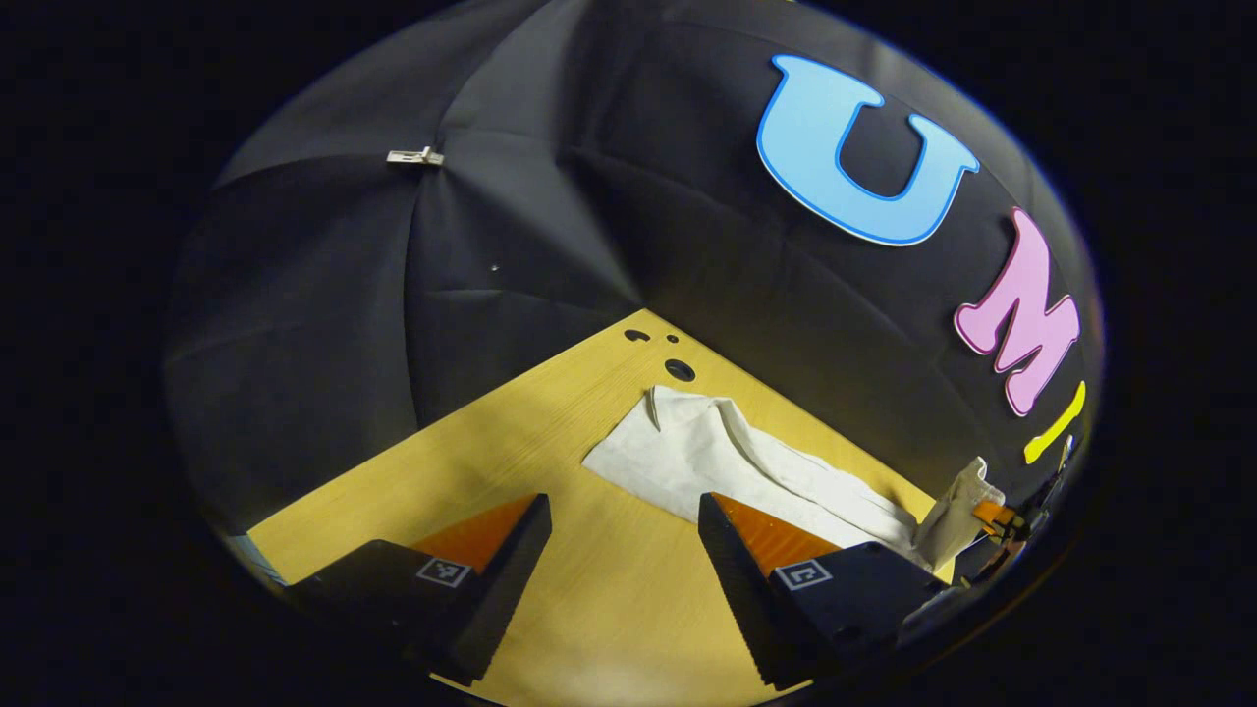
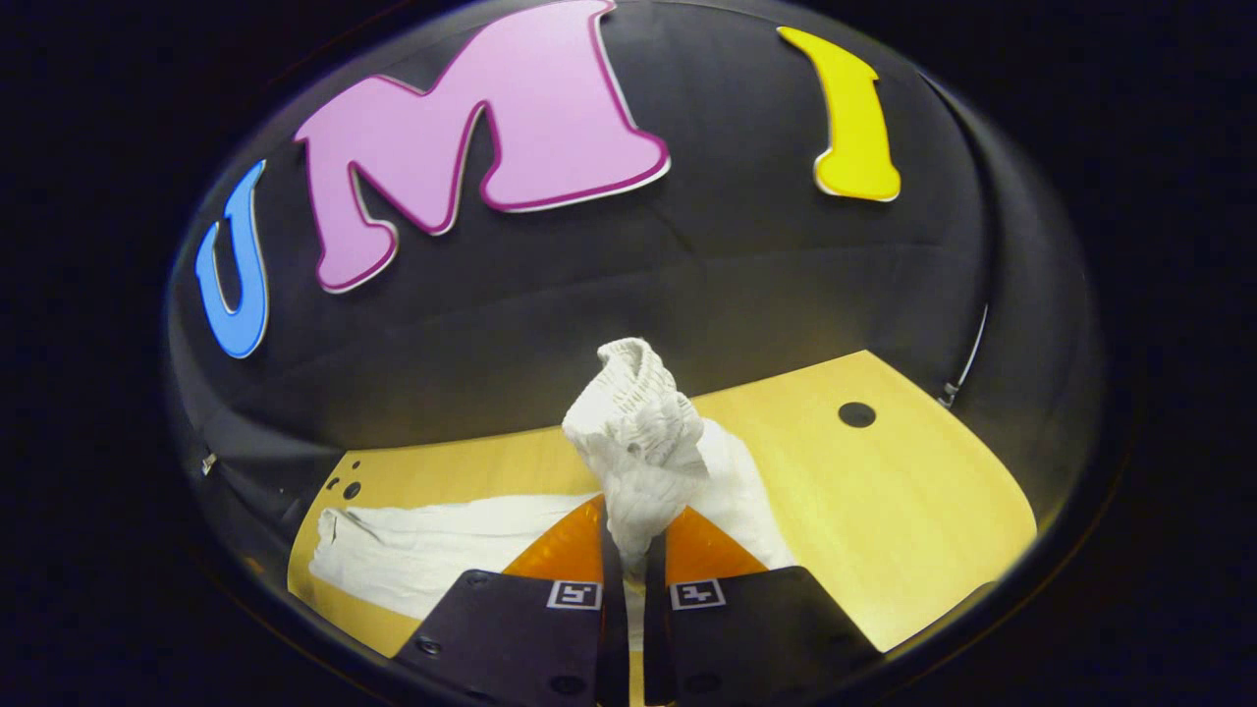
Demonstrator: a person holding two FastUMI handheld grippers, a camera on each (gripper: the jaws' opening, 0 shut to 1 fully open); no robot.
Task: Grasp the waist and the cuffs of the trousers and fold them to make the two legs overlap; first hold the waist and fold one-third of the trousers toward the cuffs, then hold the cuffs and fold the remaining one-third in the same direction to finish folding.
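Observation:
White trousers (image 1: 746,462) lie stretched across the yellow wooden table (image 1: 511,442). My left gripper (image 1: 625,520) hovers open over the table just short of the near end of the trousers, with nothing between its fingers. My right gripper (image 2: 628,560) is shut on a bunched, ribbed end of the trousers (image 2: 638,442), lifted above the table. The rest of the trousers (image 2: 442,545) trails flat to the left in the right gripper view. In the left gripper view the right gripper (image 1: 997,517) appears at the far right, holding that raised end (image 1: 957,511).
Round holes (image 1: 679,369) are cut in the table near its far corner; another hole (image 2: 856,413) shows in the right gripper view. Black cloth walls enclose the table on all sides. A small metal clip (image 1: 414,156) sits on the wall.

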